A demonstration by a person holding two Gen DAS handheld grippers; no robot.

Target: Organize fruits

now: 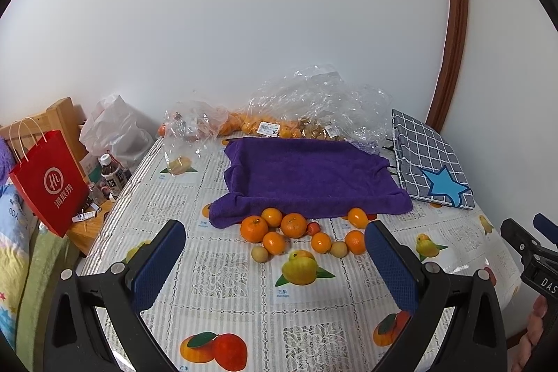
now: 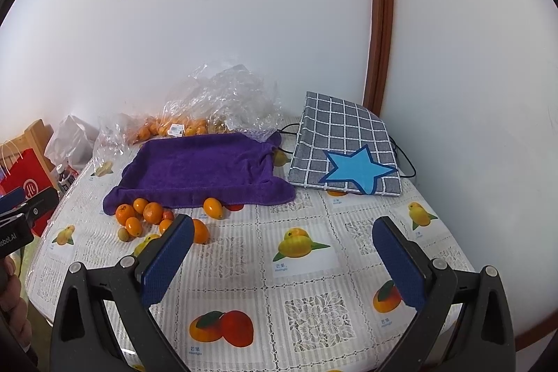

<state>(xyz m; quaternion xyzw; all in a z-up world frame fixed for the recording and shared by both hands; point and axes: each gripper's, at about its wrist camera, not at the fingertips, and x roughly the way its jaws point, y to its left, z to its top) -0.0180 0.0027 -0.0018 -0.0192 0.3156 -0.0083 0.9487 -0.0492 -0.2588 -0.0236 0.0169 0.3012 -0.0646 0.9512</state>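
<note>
Both grippers hover above the table, clear of all objects. The left gripper has its blue-padded fingers spread wide apart with nothing between them. The right gripper is likewise spread wide and holds nothing.

The task objects are a loose cluster of small round orange citrus fruits, lying on the fruit-printed plastic tablecloth just in front of the near edge of the purple terry towel. The towel is draped over what appears to be a shallow tray, forming a recessed bed. Two small pale tan round fruits and one small red fruit lie among the oranges, several touching. One oval orange fruit lies apart at the towel edge.

Orientation: the round fruits have no usable long axis; at least one shows its stem end upward. The oval fruit's long axis runs roughly left-right along the towel edge, slightly angled. The cluster as a whole extends left-right, parallel to that edge.

Probable hazards:
- Rolling. The fruits are round and the tablecloth looks slick; a finger striking one off-centre is likely to push it into its neighbours and scatter them toward the table edge.
- Double grip. Fruits in contact may enter the jaws together; one would then drop.
- Snagging. A low approach may catch the towel hem and drag the towel.
- Collision. Both grippers face the same cluster; simultaneous approach risks contact.

A clear plastic bag of oranges lies behind the towel.
</note>
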